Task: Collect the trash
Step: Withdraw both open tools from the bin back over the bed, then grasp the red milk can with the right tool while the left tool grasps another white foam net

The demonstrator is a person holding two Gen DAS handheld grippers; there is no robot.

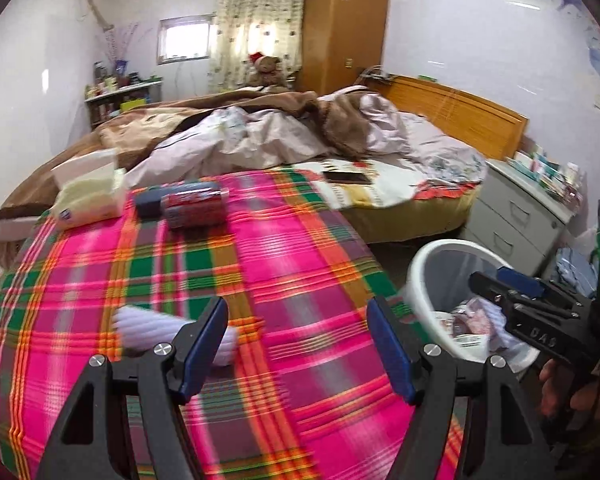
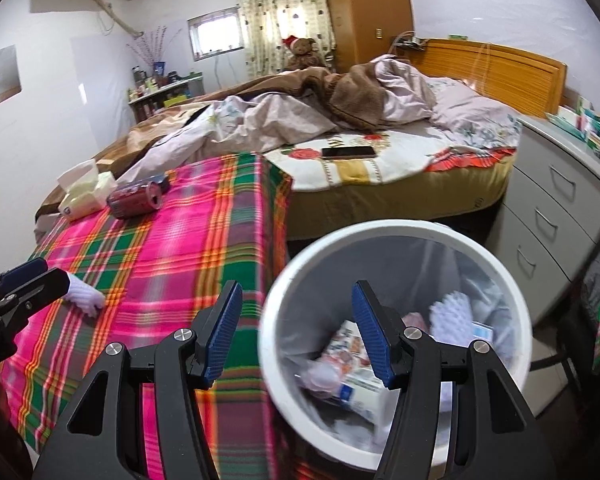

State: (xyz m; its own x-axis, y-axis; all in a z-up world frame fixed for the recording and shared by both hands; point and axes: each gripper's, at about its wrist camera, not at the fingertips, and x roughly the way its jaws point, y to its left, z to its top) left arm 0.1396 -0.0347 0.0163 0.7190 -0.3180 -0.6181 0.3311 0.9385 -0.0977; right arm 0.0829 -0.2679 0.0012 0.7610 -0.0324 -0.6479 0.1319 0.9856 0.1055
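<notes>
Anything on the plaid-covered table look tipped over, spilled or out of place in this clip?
The red drink can lies on its side near the tissue pack, and a crumpled white wad sits loose on the plaid cloth. No spill is visible.

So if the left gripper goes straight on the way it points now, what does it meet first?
Probably the plaid cloth: the open left gripper angles down at bare fabric. The white crumpled piece lies just left of that line, beside the left finger, though depth is hard to judge.
</notes>
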